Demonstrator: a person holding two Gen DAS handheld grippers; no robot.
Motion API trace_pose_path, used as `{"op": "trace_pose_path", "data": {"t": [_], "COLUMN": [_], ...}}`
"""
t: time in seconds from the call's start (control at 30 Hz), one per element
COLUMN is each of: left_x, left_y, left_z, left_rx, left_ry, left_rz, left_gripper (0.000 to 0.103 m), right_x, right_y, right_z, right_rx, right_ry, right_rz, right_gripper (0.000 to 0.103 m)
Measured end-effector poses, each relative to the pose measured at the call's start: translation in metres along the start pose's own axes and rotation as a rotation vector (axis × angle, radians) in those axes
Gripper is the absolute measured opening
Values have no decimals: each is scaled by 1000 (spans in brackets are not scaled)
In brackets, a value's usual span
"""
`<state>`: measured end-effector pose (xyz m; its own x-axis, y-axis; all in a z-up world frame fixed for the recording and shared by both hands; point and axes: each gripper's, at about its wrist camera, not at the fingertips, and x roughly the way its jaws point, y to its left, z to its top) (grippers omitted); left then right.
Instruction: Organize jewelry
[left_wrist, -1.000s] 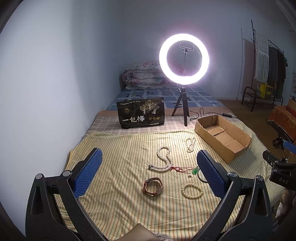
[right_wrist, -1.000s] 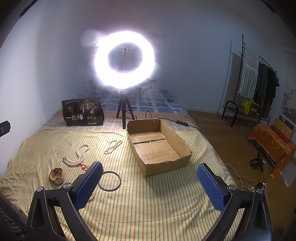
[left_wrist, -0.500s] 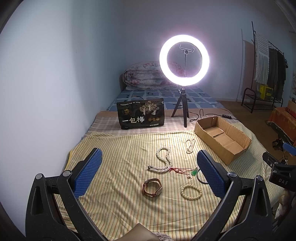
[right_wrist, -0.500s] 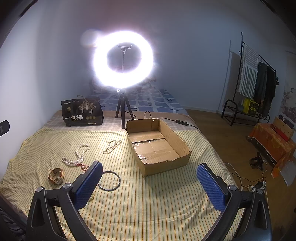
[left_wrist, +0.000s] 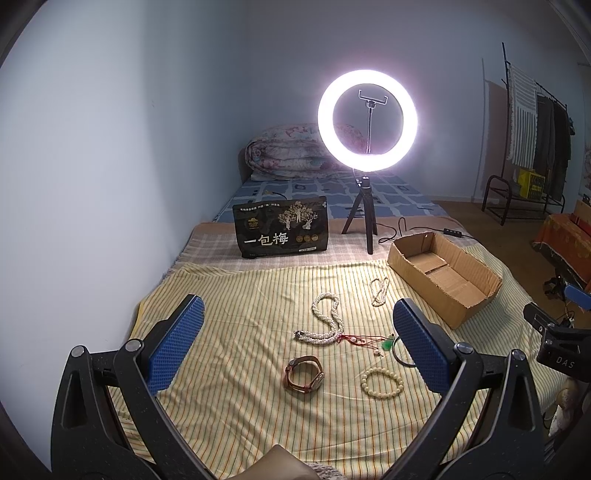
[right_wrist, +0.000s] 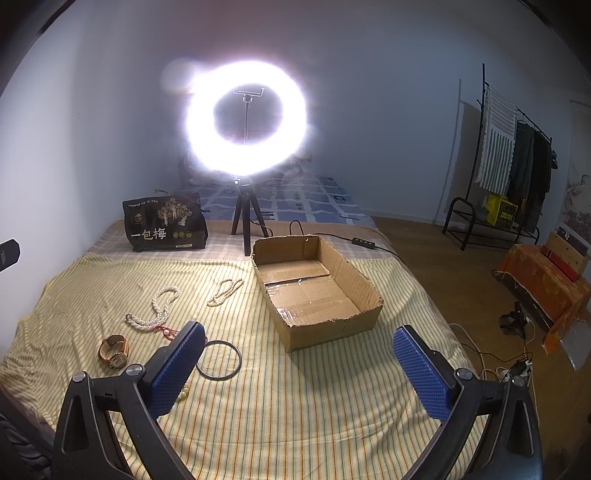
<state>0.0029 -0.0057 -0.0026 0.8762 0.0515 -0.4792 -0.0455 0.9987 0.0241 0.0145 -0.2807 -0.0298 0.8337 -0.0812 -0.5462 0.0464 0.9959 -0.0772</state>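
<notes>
Above a yellow striped bedsheet (left_wrist: 229, 354), both blue-padded tongs, left (left_wrist: 295, 347) and right (right_wrist: 295, 369), hung spread and empty; pearl necklaces, a brown-strapped watch (left_wrist: 303, 376) and a cream bead bracelet (left_wrist: 381, 384) lay loose beside an empty cardboard box (right_wrist: 332, 328); judging best, pinch the watch strap squarely.

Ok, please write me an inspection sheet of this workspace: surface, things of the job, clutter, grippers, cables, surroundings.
Surface: striped yellow cloth spread over a bed, slightly wrinkled.
Job's things: cardboard box open and empty; watch, bead bracelet, thick pearl necklace, thin pearl necklace, red cord pendant and dark bangle all lie on the cloth outside the box.
Clutter: black snack bag stands behind the cloth.
Grippers: left gripper and right gripper open, holding nothing.
Cables: black cable runs behind the box; more wires on the floor.
Surroundings: lit ring light on tripod, folded quilt, clothes rack.
</notes>
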Motion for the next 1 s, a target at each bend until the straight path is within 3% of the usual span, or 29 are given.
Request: {"op": "trace_pose_path", "data": {"t": [0.6,1.0], "left_x": [0,29], "left_y": [1,7], "left_z": [-4,-16], "left_rx": [1,7], "left_ry": [9,159], "left_rz": [-2,-17], "left_gripper": [103,103], "right_x": [2,12], "right_y": [1,4], "right_z": [0,-5], "right_rx": [1,-11], "right_ry": [8,60], "right_rz": [2,-4], "right_gripper": [103,103]}}
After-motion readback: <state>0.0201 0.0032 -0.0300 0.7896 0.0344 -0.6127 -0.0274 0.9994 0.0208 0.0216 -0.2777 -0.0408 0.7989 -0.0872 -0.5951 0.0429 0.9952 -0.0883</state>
